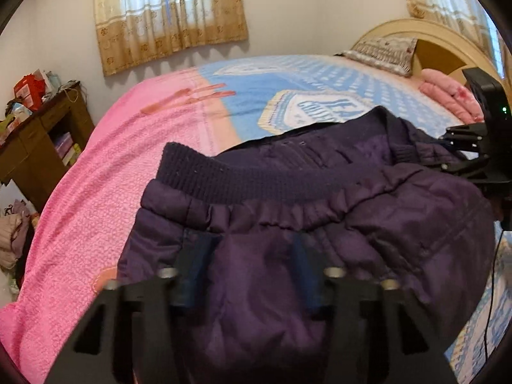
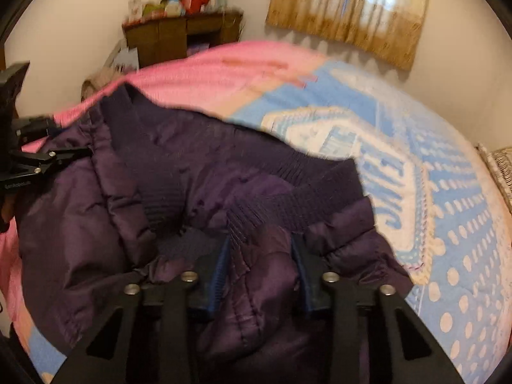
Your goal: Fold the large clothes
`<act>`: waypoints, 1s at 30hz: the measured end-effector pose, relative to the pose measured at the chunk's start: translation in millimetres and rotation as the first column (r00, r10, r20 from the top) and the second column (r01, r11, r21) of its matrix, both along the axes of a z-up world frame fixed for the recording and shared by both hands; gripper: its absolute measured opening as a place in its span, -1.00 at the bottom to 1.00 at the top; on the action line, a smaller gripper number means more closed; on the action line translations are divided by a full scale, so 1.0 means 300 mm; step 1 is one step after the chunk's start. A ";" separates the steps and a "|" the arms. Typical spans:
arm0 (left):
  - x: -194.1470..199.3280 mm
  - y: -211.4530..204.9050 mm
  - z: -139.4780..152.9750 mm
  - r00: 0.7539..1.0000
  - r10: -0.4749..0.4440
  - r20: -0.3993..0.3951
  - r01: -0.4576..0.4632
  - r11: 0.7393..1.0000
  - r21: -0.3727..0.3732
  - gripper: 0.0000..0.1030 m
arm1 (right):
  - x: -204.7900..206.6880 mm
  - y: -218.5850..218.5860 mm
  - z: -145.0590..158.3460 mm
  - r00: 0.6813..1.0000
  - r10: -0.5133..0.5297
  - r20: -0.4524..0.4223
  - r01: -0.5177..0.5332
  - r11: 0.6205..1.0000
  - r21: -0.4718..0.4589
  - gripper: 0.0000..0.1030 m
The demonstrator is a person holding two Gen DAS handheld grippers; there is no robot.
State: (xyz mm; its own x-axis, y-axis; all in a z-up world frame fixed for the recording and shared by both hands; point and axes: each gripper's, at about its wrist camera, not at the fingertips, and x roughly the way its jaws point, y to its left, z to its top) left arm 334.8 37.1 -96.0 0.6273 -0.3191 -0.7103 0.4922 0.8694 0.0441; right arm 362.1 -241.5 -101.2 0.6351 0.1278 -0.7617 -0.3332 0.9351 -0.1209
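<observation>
A dark purple padded jacket (image 1: pixel 320 192) with a ribbed knit band lies bunched on the bed. In the left wrist view my left gripper (image 1: pixel 252 246) has a fold of the jacket's shell pinched between its blue pads (image 1: pixel 198 256), just below the gathered band. My right gripper (image 2: pixel 260 246) grips another fold of the jacket (image 2: pixel 128 208) beside the ribbed band (image 2: pixel 288 204). Each gripper shows in the other's view: the right gripper (image 1: pixel 460 150) at the jacket's far right edge, the left gripper (image 2: pixel 64 156) at its far left edge. Both hold the same end of the garment.
The bed carries a pink fleece blanket (image 1: pixel 112 176) and a blue dotted quilt (image 1: pixel 288 80). A pillow (image 1: pixel 384 51), a folded pink garment (image 1: pixel 444 92) and the curved headboard (image 1: pixel 432 41) are at the far end. A cluttered wooden desk (image 1: pixel 38 140) stands by the wall.
</observation>
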 end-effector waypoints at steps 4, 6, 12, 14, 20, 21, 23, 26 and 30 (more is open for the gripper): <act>-0.051 -0.022 0.040 0.998 -0.009 0.065 0.009 1.000 0.008 -0.66 | -0.042 0.008 0.075 0.995 -0.027 0.095 0.024 0.999 0.032 -0.41; -0.056 -0.010 0.071 0.997 0.005 0.079 -0.002 0.999 -0.035 -0.68 | -0.053 -0.001 0.121 0.990 -0.051 0.133 0.043 0.997 0.062 -0.42; -0.042 0.029 0.123 0.995 0.049 0.088 -0.038 0.992 -0.119 -0.69 | -0.030 -0.044 0.187 0.976 -0.117 0.186 0.093 0.987 0.133 -0.43; -0.034 0.024 0.126 0.994 0.060 0.094 -0.049 0.992 -0.116 -0.69 | -0.028 -0.045 0.195 0.973 -0.131 0.192 0.103 0.984 0.145 -0.43; -0.050 0.038 0.175 0.993 0.065 0.094 -0.046 0.981 -0.190 -0.72 | 0.026 -0.110 0.169 0.987 -0.158 0.041 0.136 0.935 0.328 -0.43; -0.047 0.041 0.178 0.994 0.058 0.089 -0.039 0.979 -0.200 -0.72 | 0.050 -0.124 0.139 0.987 -0.156 -0.027 0.155 0.925 0.346 -0.43; -0.046 0.033 0.178 0.995 0.048 0.085 -0.031 0.981 -0.192 -0.72 | 0.049 -0.117 0.111 0.987 -0.163 -0.013 0.160 0.945 0.285 -0.43; -0.041 0.053 0.186 0.995 0.062 0.080 -0.042 0.972 -0.229 -0.74 | 0.007 -0.123 0.154 0.985 -0.166 0.054 0.139 0.934 0.329 -0.43; -0.030 0.089 0.226 0.991 0.094 0.091 -0.063 0.953 -0.295 -0.74 | -0.029 -0.104 0.266 0.976 -0.156 0.149 0.097 0.934 0.345 -0.43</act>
State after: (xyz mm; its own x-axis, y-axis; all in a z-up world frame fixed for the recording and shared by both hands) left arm 325.8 63.8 -28.1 0.7237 -0.4489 -0.5241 0.4277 0.8878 -0.1698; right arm 353.4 -272.6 -21.3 0.7798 0.2657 -0.5669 -0.2115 0.9640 0.1609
